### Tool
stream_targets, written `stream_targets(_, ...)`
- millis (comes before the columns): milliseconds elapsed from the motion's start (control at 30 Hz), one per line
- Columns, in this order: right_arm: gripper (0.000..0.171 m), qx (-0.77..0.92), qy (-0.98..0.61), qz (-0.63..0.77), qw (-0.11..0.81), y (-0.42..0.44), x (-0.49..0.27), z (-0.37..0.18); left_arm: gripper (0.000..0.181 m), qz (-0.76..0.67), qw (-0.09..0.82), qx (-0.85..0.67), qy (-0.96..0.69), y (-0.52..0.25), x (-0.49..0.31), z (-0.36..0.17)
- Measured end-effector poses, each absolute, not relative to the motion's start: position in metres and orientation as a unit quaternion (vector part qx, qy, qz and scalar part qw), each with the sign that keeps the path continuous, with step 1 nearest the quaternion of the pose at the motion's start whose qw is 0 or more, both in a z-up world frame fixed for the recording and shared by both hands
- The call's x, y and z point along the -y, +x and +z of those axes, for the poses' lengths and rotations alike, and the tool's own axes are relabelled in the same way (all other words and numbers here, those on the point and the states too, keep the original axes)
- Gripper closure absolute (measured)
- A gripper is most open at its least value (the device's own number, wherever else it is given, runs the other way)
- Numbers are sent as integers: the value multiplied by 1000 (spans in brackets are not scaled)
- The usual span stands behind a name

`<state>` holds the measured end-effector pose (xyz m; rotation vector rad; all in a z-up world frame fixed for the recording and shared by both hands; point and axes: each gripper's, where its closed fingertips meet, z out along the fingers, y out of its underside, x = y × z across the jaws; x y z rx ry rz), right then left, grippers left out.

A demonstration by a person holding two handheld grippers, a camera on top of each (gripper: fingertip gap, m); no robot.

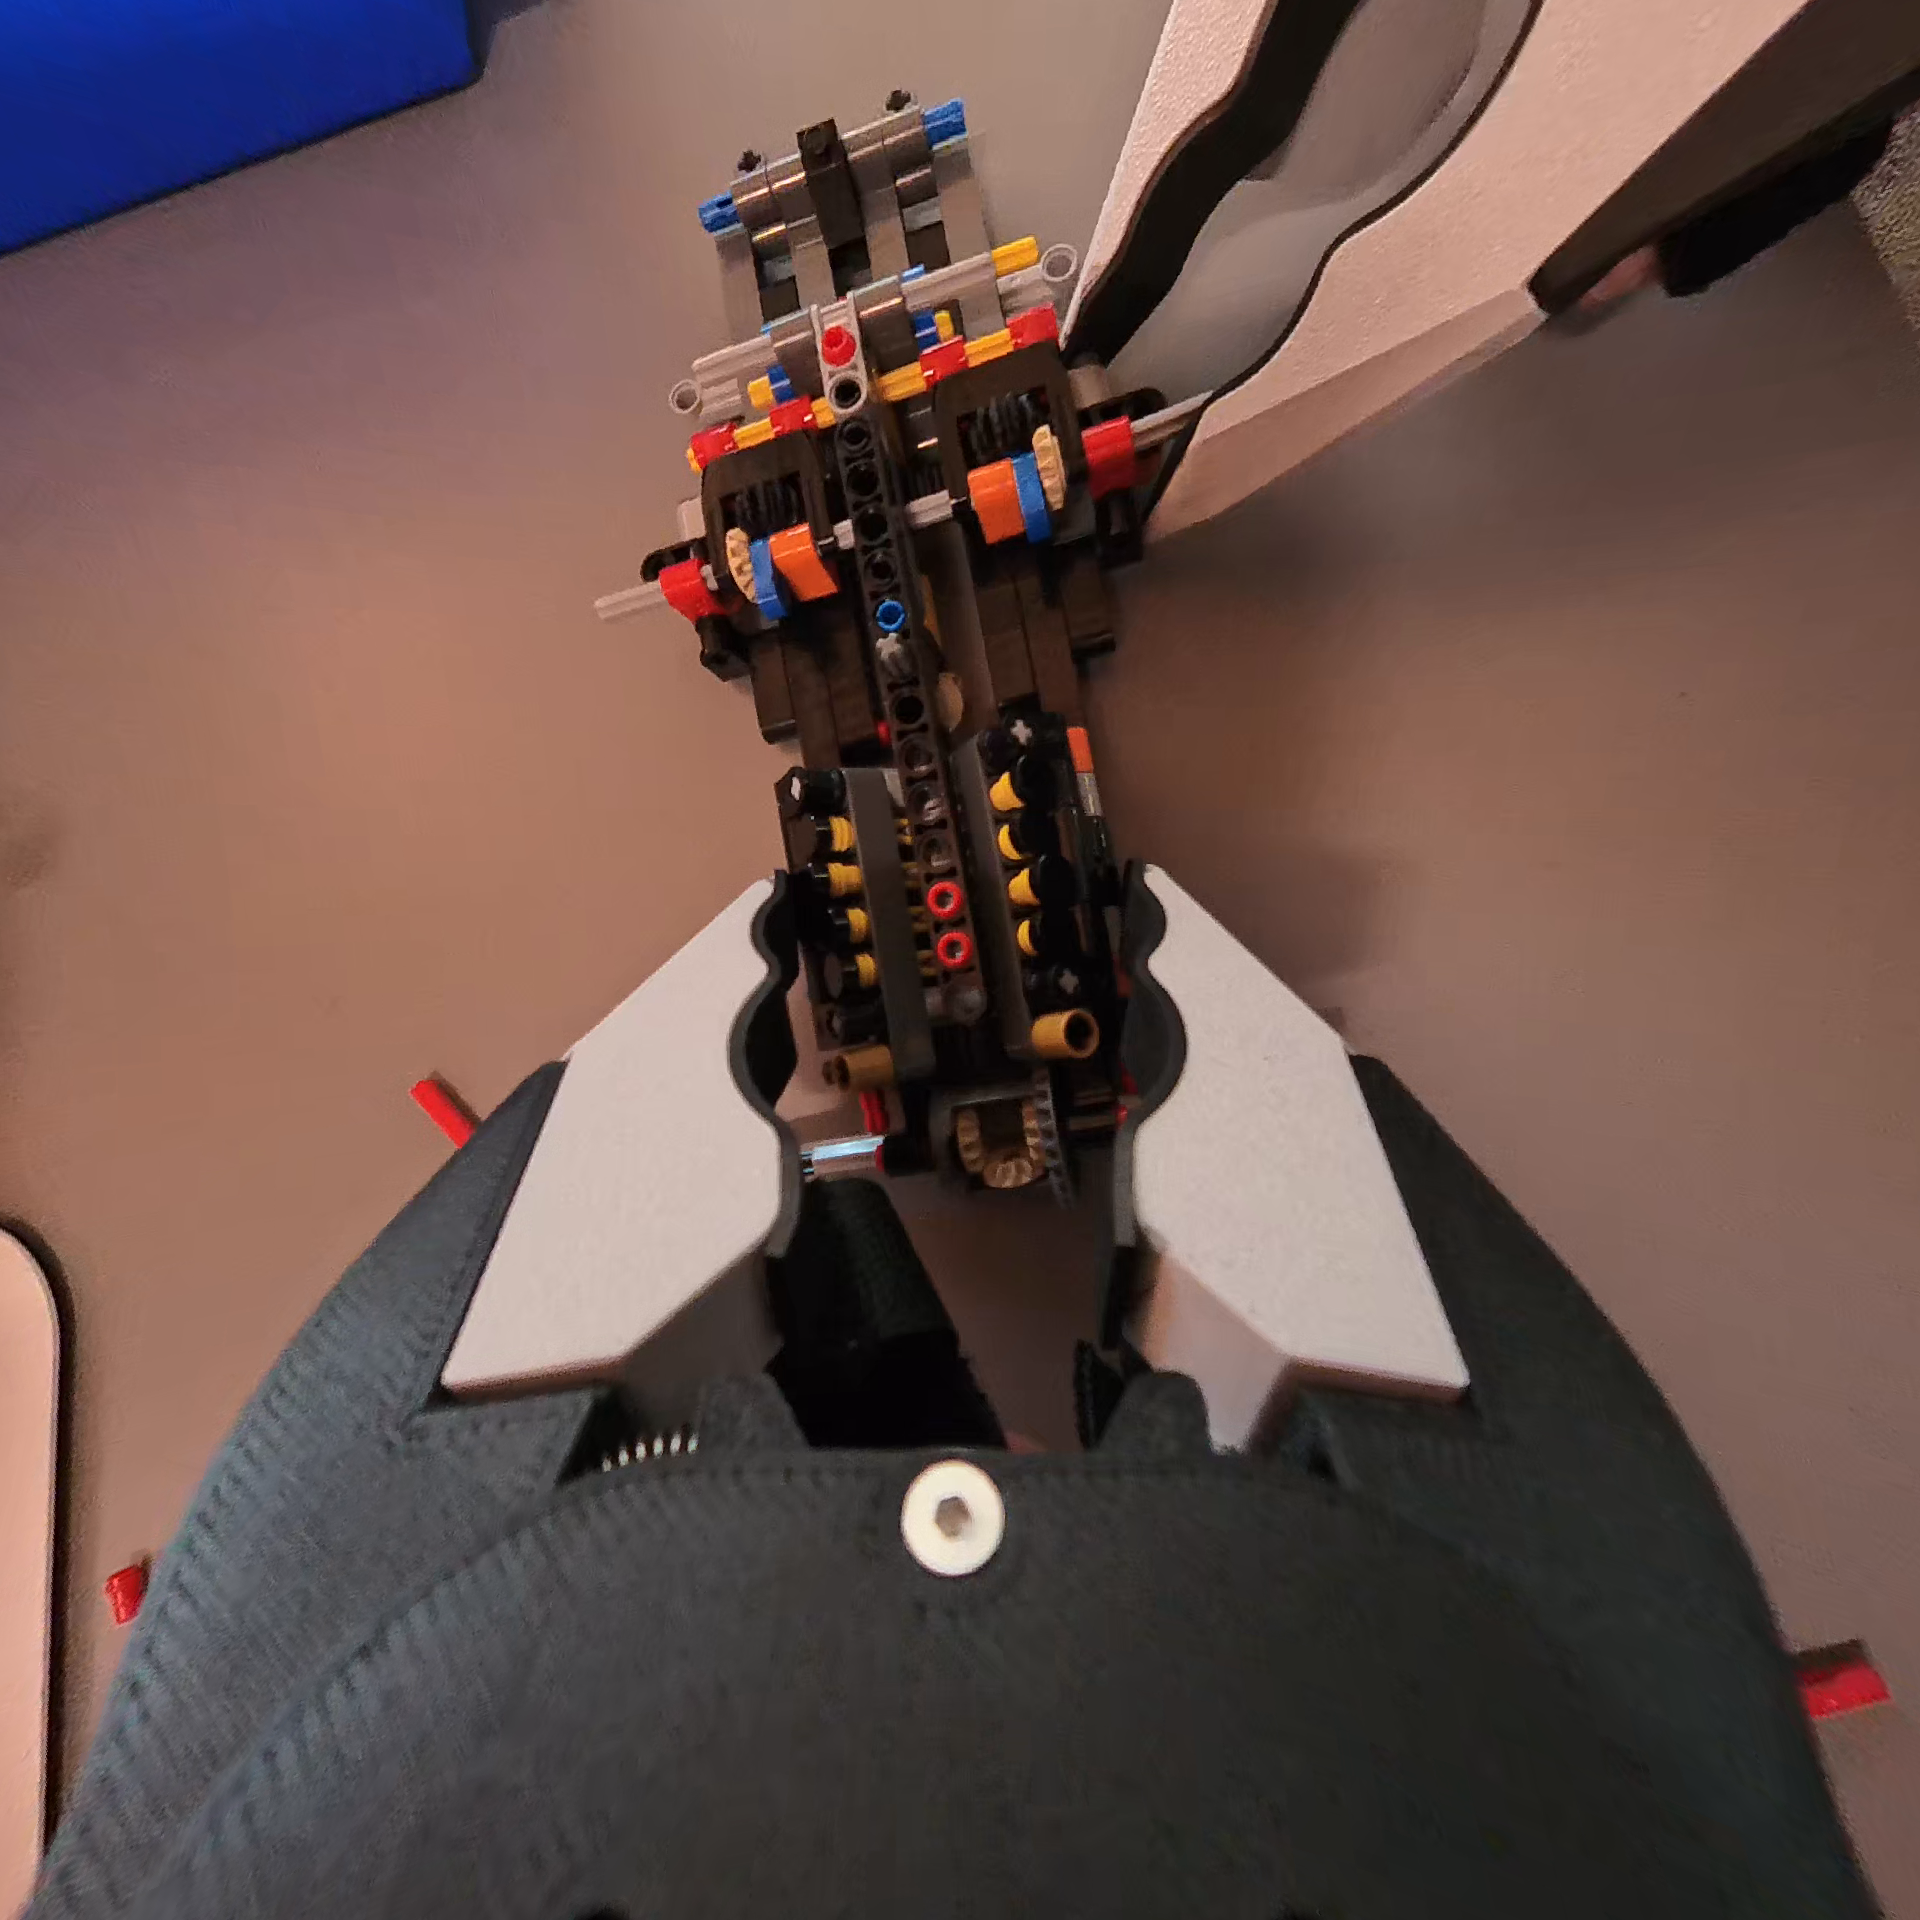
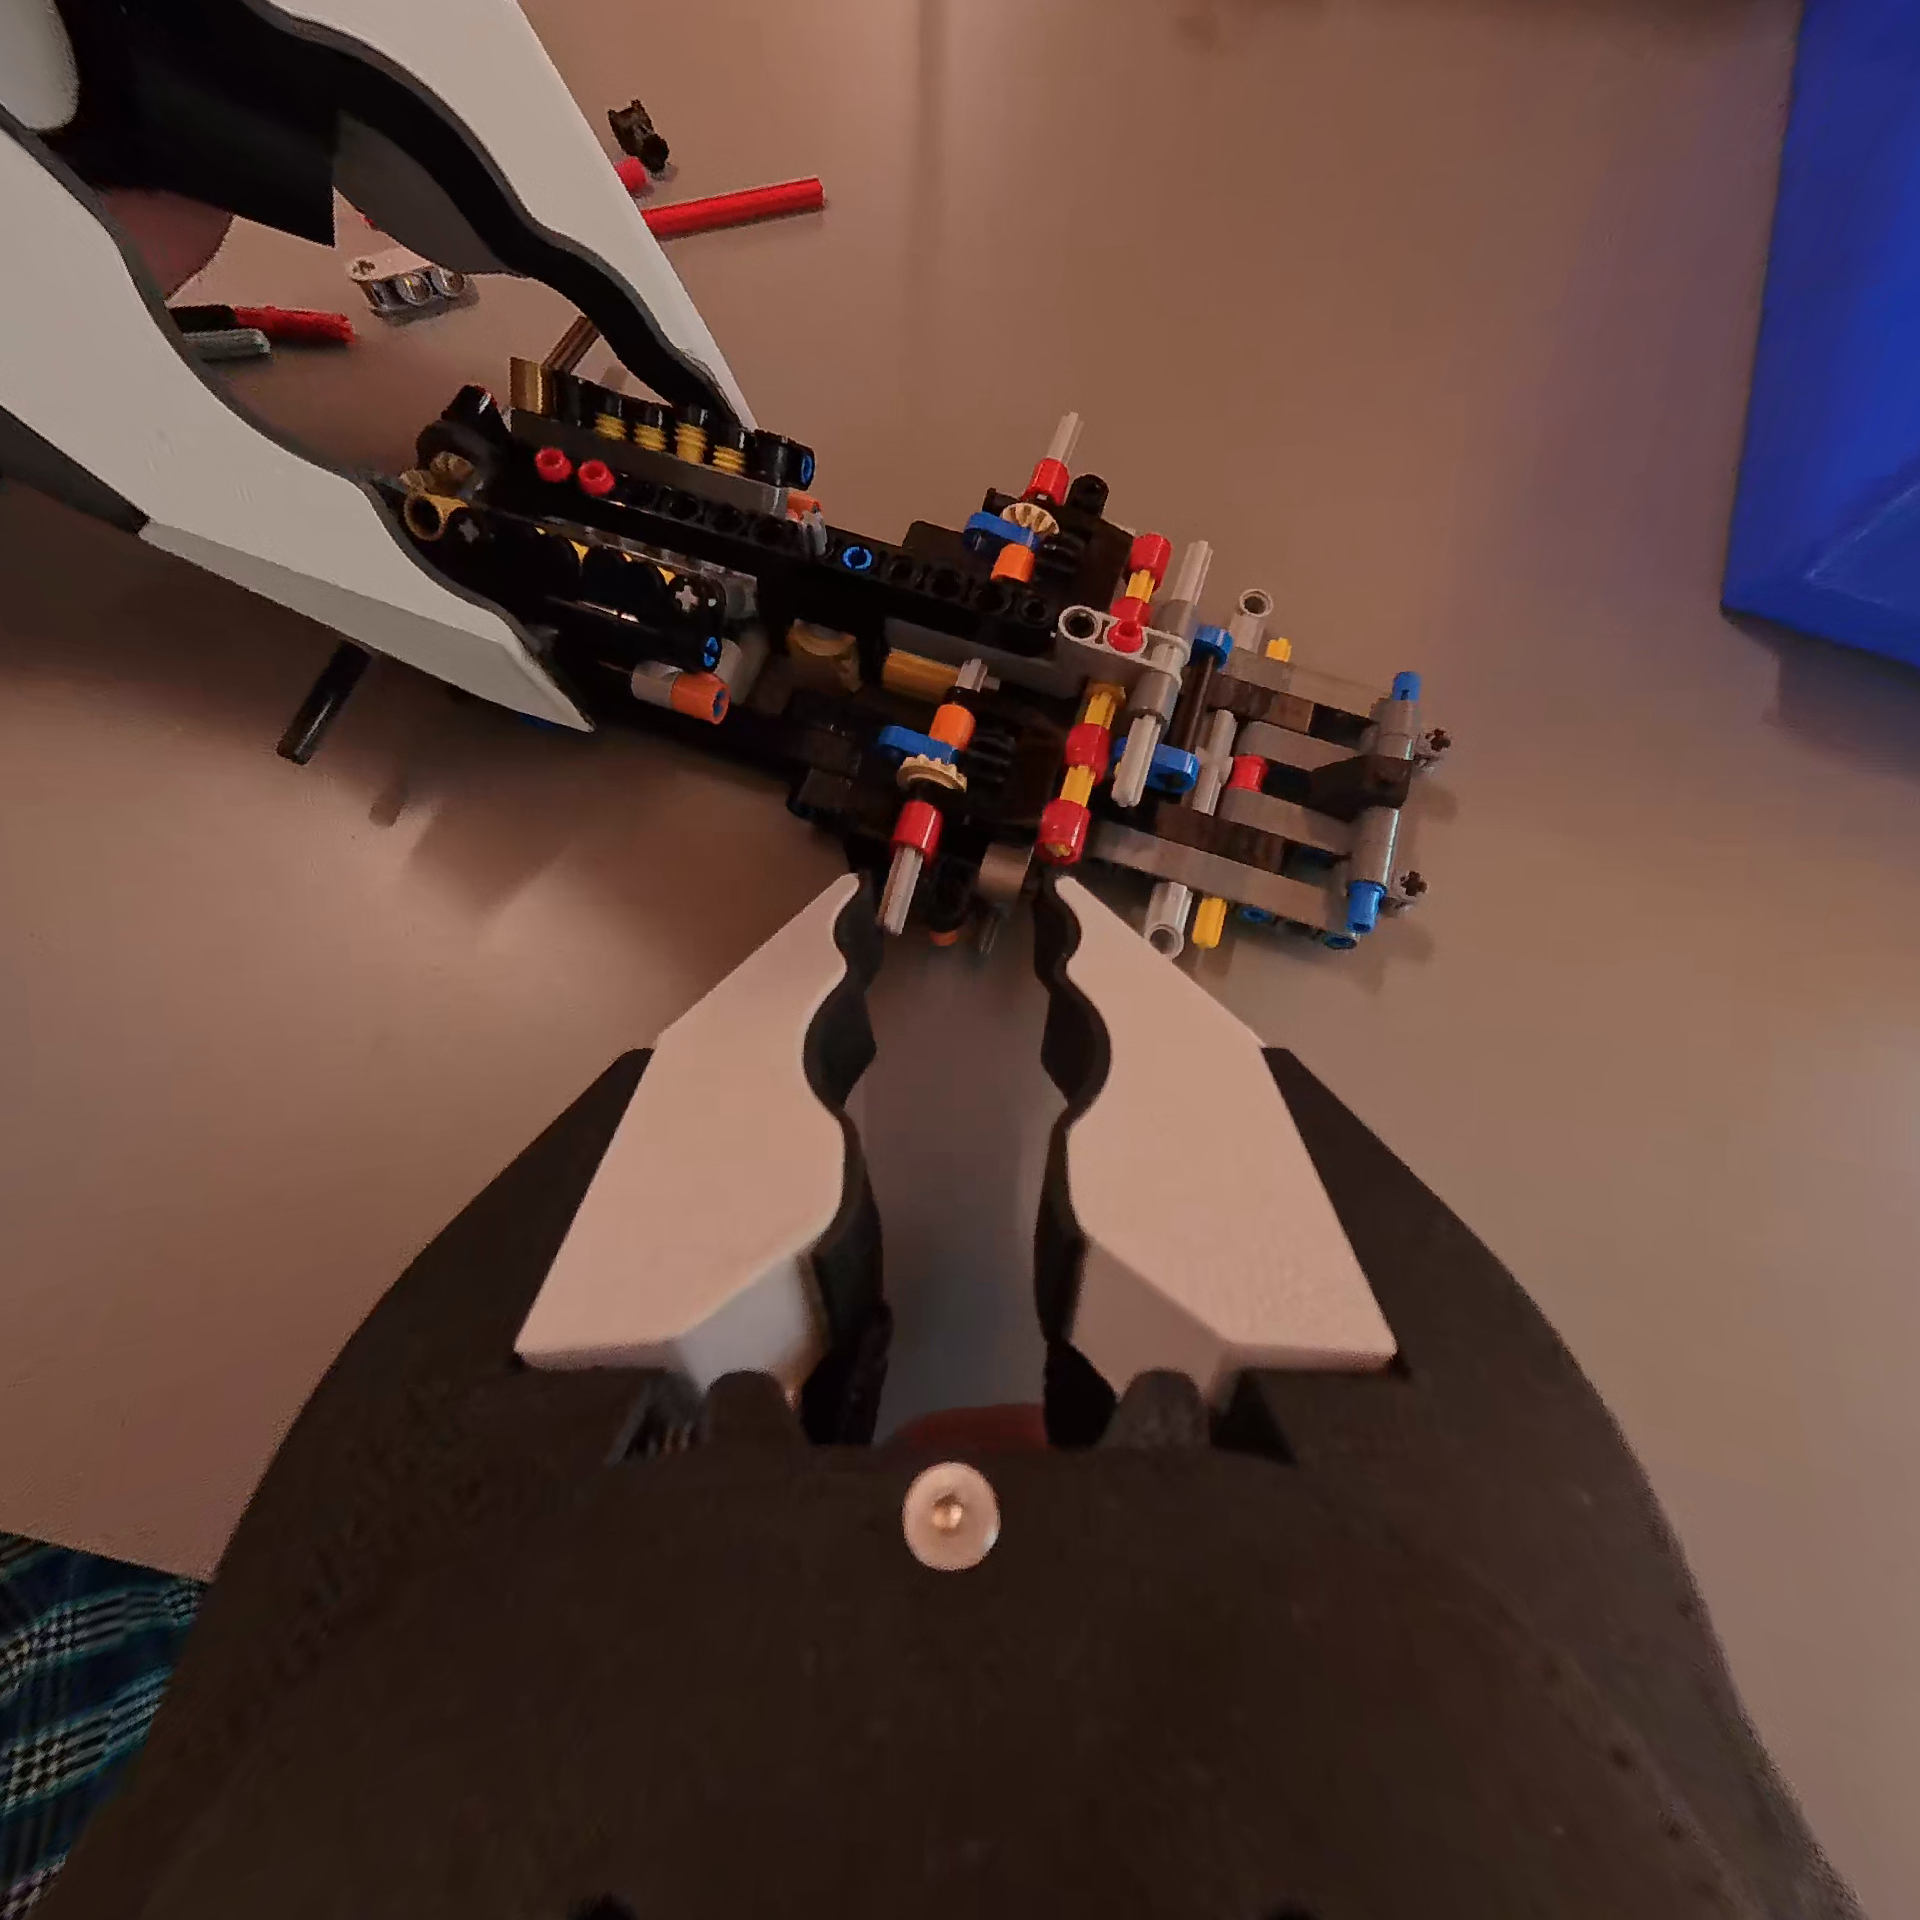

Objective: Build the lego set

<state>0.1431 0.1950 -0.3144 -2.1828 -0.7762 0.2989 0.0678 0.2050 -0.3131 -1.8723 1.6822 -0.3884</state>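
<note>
Lego chassis [image 1: 904, 582], long, black and grey with red, yellow, blue and orange pins and axles, flat on beige table [image 1: 312, 727].
Left gripper [image 1: 956, 935], white-fingered with black wavy pads, closed on rear end of chassis, jaws pressing both sides of block with yellow pins. Right gripper [image 2: 951, 904] at chassis mid-side, jaws narrowly parted around grey axle with red bush [image 2: 906, 852]; grip not discernible. Loose red axle [image 2: 732, 206] and small pieces behind on table; blue box [image 2: 1839, 343] beyond.
</note>
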Motion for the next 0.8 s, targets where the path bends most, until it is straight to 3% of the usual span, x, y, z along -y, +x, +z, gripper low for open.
stream_targets(300, 141, 280, -870, 134, 384, 145, -195, -314, 119, -146, 299, -615, -715, 70, -204, -313)
stream_targets(333, 124, 269, -873, 141, 381, 145, -194, -314, 120, -144, 301, -615, -715, 70, -204, -313)
stream_targets(367, 121, 262, -875, 153, 377, 142, -192, -314, 120, -138, 304, -617, -713, 70, -204, -313)
stream_targets(600, 136, 239, -884, 109, 386, 144, -198, -318, 120, -138, 306, -615, -714, 74, -201, -313)
stream_targets(800, 137, 252, -881, 98, 388, 144, -198, -319, 120, -134, 309, -615, -713, 74, -201, -313)
